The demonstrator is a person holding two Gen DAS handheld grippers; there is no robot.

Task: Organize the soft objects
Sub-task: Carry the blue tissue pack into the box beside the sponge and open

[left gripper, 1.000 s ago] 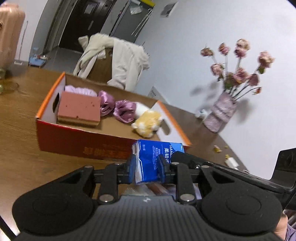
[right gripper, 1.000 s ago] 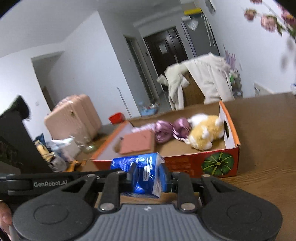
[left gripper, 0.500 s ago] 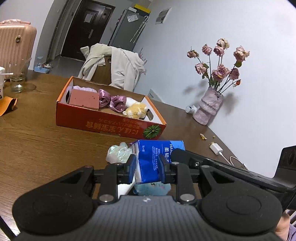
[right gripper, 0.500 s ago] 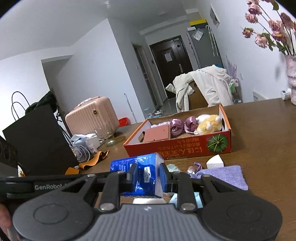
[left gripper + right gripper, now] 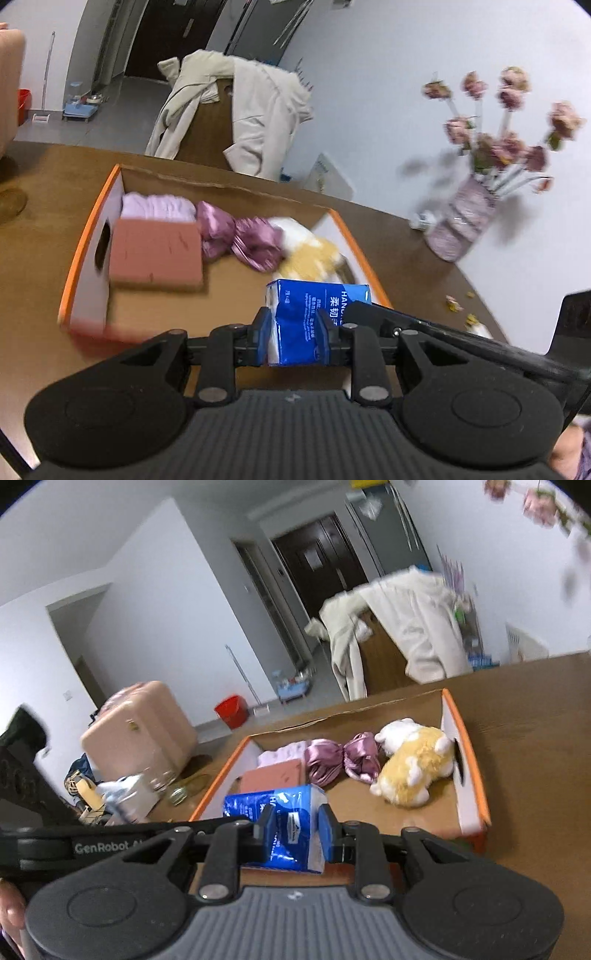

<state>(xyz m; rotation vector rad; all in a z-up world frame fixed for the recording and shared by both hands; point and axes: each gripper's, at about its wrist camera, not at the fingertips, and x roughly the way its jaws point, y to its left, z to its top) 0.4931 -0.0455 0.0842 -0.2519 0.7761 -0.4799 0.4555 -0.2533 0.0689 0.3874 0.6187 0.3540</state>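
Both tools (image 5: 291, 334) (image 5: 295, 832) pinch the tissue pack (image 5: 314, 317), hiding its lower part.

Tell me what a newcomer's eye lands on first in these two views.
First the blue tissue pack, pinched from both ends between the left gripper and right gripper, just above the near edge of the orange-rimmed cardboard box. Next, the yellow-and-white plush toy at the box's right end, beside shiny purple bows and a pink sponge block.
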